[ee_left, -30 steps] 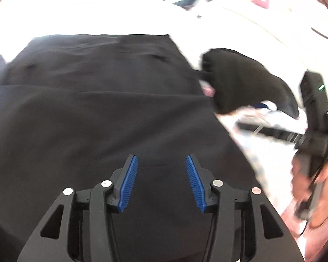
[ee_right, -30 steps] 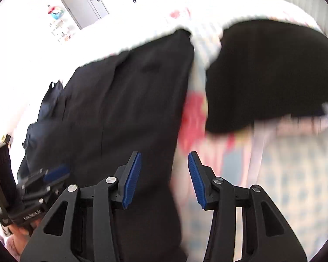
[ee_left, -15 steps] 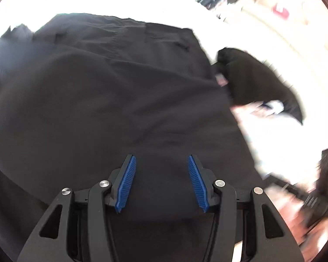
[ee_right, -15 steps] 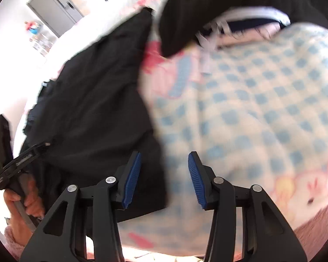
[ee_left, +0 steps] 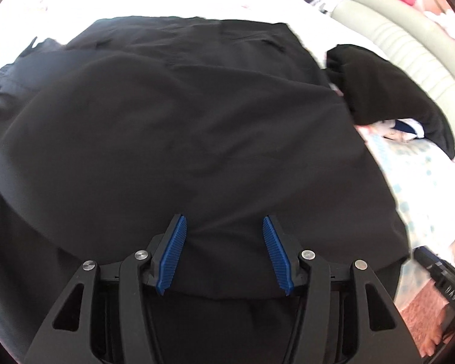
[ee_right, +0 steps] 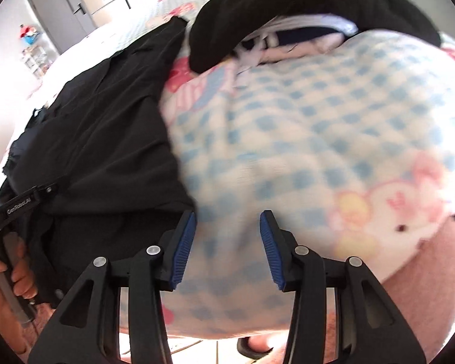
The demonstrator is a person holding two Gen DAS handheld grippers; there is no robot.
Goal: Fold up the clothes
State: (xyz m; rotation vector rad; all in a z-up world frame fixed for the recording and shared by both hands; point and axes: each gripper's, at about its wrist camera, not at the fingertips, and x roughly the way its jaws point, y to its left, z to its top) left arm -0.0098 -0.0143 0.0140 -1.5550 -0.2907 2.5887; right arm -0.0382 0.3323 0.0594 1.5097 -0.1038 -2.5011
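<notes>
Black trousers (ee_left: pixel 182 127) spread on checked blanket (ee_right: pixel 303 139) | left gripper (ee_left: pixel 224 251) agape over trousers | right gripper (ee_right: pixel 227 248) jaws just narrowing, nothing between, over blanket

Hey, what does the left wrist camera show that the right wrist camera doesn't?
Only the left wrist view shows the left gripper, jaws open, over the near hem of the black trousers, and the padded green headboard. Only the right wrist view shows the right gripper, whose jaws have just been closing with nothing between them, above the checked blanket, plus a grey door and the left hand. Both show the trousers, the blanket and the black sweater.
</notes>
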